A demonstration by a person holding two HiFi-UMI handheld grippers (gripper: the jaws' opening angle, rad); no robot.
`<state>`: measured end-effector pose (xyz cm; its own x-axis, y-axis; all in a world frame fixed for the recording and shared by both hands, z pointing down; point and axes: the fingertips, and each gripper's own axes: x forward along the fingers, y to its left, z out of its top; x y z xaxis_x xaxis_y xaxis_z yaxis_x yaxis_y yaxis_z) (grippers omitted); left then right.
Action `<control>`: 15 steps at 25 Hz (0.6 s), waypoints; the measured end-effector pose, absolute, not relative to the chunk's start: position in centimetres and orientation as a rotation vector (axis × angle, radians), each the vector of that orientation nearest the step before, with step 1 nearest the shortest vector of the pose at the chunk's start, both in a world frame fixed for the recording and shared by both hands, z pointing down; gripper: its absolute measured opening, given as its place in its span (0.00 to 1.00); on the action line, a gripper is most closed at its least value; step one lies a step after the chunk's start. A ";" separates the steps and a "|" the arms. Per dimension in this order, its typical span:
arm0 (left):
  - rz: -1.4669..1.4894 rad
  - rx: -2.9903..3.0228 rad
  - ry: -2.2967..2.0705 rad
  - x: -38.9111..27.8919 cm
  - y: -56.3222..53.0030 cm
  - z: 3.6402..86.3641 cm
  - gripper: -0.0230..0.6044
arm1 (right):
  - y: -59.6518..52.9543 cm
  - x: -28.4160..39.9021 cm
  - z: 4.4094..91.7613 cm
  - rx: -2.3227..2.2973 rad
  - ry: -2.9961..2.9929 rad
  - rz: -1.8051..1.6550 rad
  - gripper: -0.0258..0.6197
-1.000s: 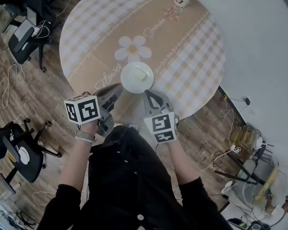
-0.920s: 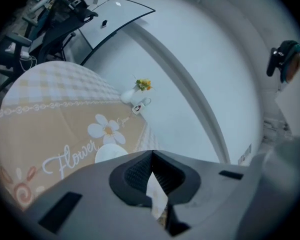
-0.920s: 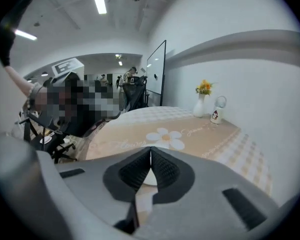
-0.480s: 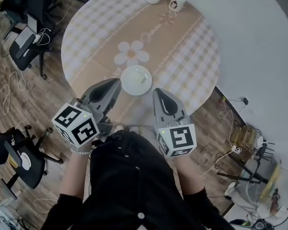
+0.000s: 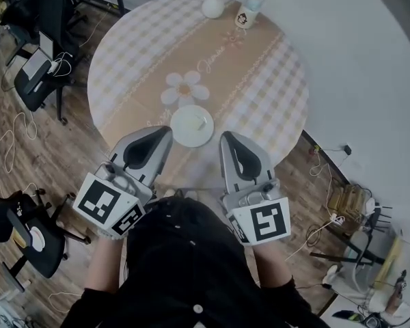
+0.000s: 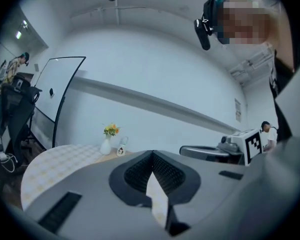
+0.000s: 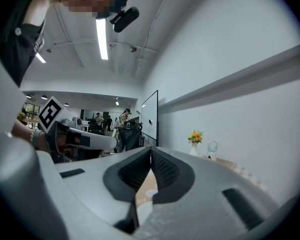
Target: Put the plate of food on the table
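Both grippers had pulled back off the plate and toward the person since a second before, and the plate had not budged!

Head view: the left gripper point(image 5: 165, 131) and right gripper point(image 5: 225, 138) sat side by side at the near edge of the round table point(image 5: 260, 74). The plate of food point(image 5: 192, 126) lay just beyond their tips, between the two and touching neither. Both pairs of jaws looked pressed together with nothing in them. Well past the plate, at the far edge, stood a flower vase point(image 5: 212, 5) and a printed cup point(image 5: 247, 16).

Left gripper view: jaws met at the tips, nothing caught between them. Vase point(image 6: 106, 145) and cup point(image 6: 121, 151) stood far ahead to the left, and the right gripper point(image 6: 240, 146) showed off to its right side. The plate itself was hidden below the jaws.

Right gripper view: jaws fully closed and empty too. The left gripper point(image 7: 65, 134) sat alongside, the vase point(image 7: 194, 149) far ahead to the right.

Verdict: the plate rested flat on the tablecloth, released, so the placing looked done. All that seemed left was drawing the grippers clear.
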<state>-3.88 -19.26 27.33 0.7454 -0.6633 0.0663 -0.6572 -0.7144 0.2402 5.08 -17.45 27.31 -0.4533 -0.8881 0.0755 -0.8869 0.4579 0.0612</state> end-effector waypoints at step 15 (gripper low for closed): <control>0.026 2.740 -1.001 -3.0 -18.3 27.7 0.04 | -16.8 5.0 27.2 1.575 -2.572 -0.052 0.04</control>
